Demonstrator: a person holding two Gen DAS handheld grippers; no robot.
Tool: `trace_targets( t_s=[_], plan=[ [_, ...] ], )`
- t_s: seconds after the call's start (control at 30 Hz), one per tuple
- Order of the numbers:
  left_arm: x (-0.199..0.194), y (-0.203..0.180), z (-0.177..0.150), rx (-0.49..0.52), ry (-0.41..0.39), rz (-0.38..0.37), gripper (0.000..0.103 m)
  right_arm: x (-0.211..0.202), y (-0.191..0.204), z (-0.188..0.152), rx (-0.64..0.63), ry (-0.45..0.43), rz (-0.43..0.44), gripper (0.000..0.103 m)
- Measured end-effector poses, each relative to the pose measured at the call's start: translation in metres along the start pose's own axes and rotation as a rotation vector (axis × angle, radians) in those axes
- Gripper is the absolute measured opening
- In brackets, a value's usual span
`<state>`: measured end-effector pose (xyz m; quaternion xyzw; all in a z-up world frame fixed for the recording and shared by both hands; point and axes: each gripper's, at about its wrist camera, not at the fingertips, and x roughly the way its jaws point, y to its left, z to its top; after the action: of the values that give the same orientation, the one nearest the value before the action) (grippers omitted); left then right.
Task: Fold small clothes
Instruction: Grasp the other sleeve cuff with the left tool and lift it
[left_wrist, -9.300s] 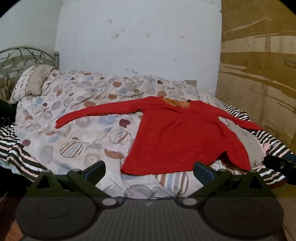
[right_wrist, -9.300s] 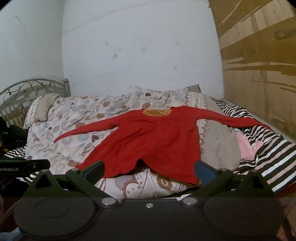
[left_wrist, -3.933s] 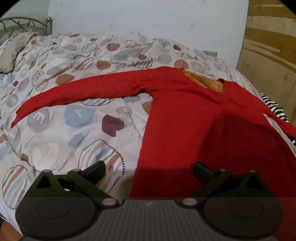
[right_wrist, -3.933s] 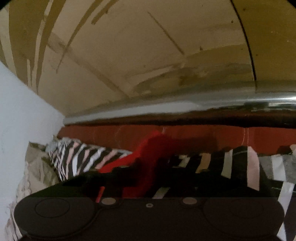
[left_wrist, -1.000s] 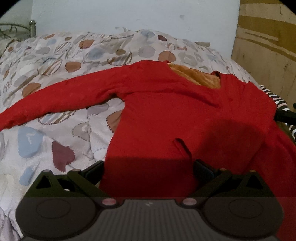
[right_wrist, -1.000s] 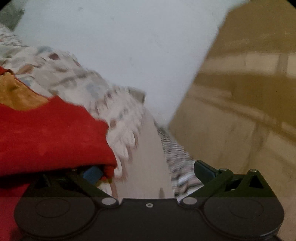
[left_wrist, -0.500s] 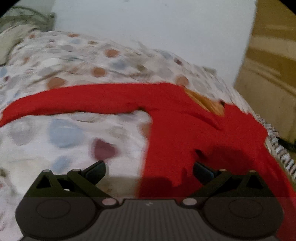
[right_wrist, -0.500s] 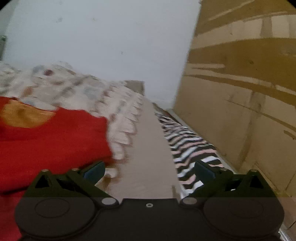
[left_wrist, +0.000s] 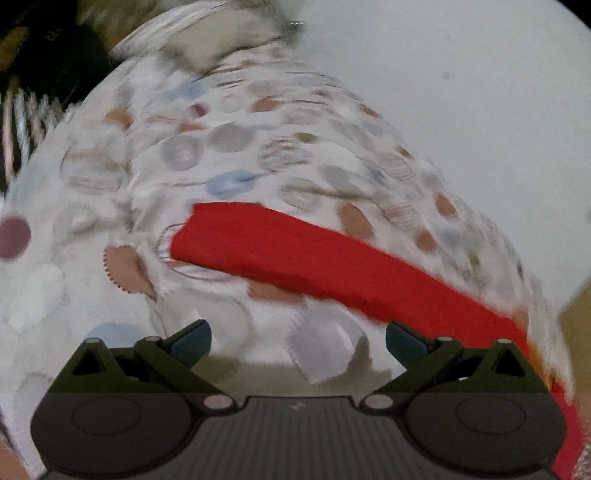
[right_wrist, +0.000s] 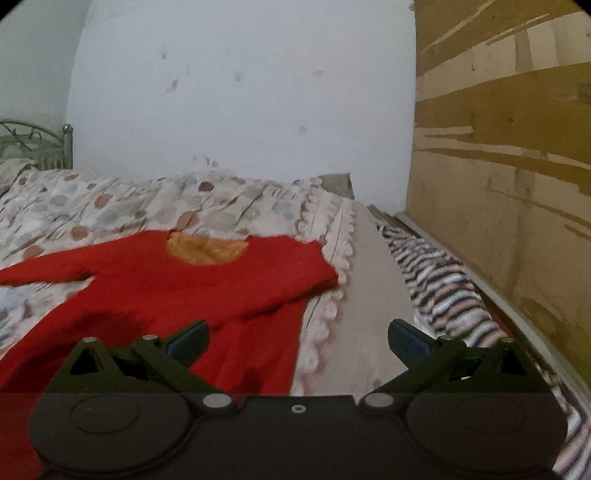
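The red long-sleeved top lies flat on the bed, filling the left and centre of the right wrist view, its orange inner lining showing at the neckline. One sleeve is folded in over the body, leaving a thick doubled edge running from centre frame toward the lower middle. The other sleeve stretches out across the spotted quilt; in the blurred left wrist view it runs as a red band from centre frame to the lower right, cuff end at centre left.

The left gripper hovers over bare quilt, fingers spread apart and empty, the sleeve just beyond its right fingertip. The right gripper is likewise released, holding nothing, its left fingertip over the top's folded part.

Right of the top lie a beige scalloped-edge cover, a striped sheet, then a plywood wall. A metal headboard stands at far left against the white wall.
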<state>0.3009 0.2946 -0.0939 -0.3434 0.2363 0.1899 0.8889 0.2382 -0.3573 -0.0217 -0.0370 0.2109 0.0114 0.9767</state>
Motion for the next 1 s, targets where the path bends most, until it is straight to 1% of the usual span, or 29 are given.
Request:
trace_targets(
  t_s=[0.1, 0.13, 0.2, 0.27, 0.33, 0.43, 0.53, 0.57, 0.6, 0.63, 0.7, 0.73, 0.77, 0.8, 0.83, 0.9, 0.93, 0.97, 1.0],
  plan=[
    [0.024, 0.025, 0.018, -0.193, 0.033, 0.009, 0.103, -0.023, 0.022, -0.013, -0.021, 0.027, 0.005, 0.103],
    [0.029, 0.031, 0.023, -0.230, 0.031, 0.006, 0.103, -0.029, 0.027, -0.016, -0.023, 0.029, 0.011, 0.103],
    [0.039, 0.039, 0.033, -0.258, 0.017, 0.009, 0.103, -0.037, 0.039, -0.019, -0.010, 0.030, 0.025, 0.103],
    [0.049, 0.045, 0.039, -0.274, 0.012, 0.021, 0.103, -0.039, 0.047, -0.020, 0.031, 0.038, 0.045, 0.103],
    [0.058, 0.050, 0.042, -0.300, 0.000, 0.027, 0.103, -0.037, 0.051, -0.021, 0.070, 0.042, 0.061, 0.103],
    [0.069, 0.061, 0.049, -0.355, -0.018, 0.023, 0.102, -0.028, 0.055, -0.021, 0.132, 0.073, 0.084, 0.103],
    [0.074, 0.069, 0.052, -0.382, -0.038, 0.014, 0.101, -0.021, 0.059, -0.022, 0.150, 0.094, 0.102, 0.103],
    [0.075, 0.071, 0.051, -0.381, -0.052, 0.024, 0.097, -0.019, 0.060, -0.022, 0.147, 0.098, 0.103, 0.103],
    [0.074, 0.071, 0.050, -0.382, -0.056, 0.047, 0.089, -0.018, 0.062, -0.022, 0.145, 0.100, 0.104, 0.103],
    [0.074, 0.069, 0.047, -0.365, -0.063, 0.079, 0.084, -0.017, 0.063, -0.023, 0.144, 0.102, 0.108, 0.103],
    [0.072, 0.065, 0.044, -0.319, -0.074, 0.133, 0.064, -0.014, 0.063, -0.024, 0.147, 0.109, 0.117, 0.103],
    [0.072, 0.064, 0.043, -0.307, -0.078, 0.149, 0.058, -0.014, 0.064, -0.024, 0.147, 0.111, 0.120, 0.103],
    [0.071, 0.064, 0.041, -0.298, -0.083, 0.164, 0.047, -0.013, 0.064, -0.025, 0.148, 0.111, 0.123, 0.103],
    [0.071, 0.065, 0.041, -0.300, -0.087, 0.169, 0.040, -0.012, 0.065, -0.025, 0.148, 0.113, 0.126, 0.103],
    [0.069, 0.067, 0.041, -0.308, -0.091, 0.165, 0.037, -0.011, 0.065, -0.026, 0.148, 0.114, 0.128, 0.103],
    [0.067, 0.070, 0.043, -0.322, -0.091, 0.140, 0.021, -0.011, 0.065, -0.027, 0.152, 0.116, 0.133, 0.103],
    [0.066, 0.071, 0.044, -0.320, -0.089, 0.127, 0.016, -0.011, 0.064, -0.027, 0.154, 0.118, 0.134, 0.103],
    [0.065, 0.069, 0.046, -0.310, -0.088, 0.113, 0.008, -0.011, 0.063, -0.028, 0.158, 0.119, 0.134, 0.103],
    [0.063, 0.067, 0.047, -0.298, -0.088, 0.107, 0.008, -0.011, 0.062, -0.029, 0.164, 0.120, 0.134, 0.103]
  ],
)
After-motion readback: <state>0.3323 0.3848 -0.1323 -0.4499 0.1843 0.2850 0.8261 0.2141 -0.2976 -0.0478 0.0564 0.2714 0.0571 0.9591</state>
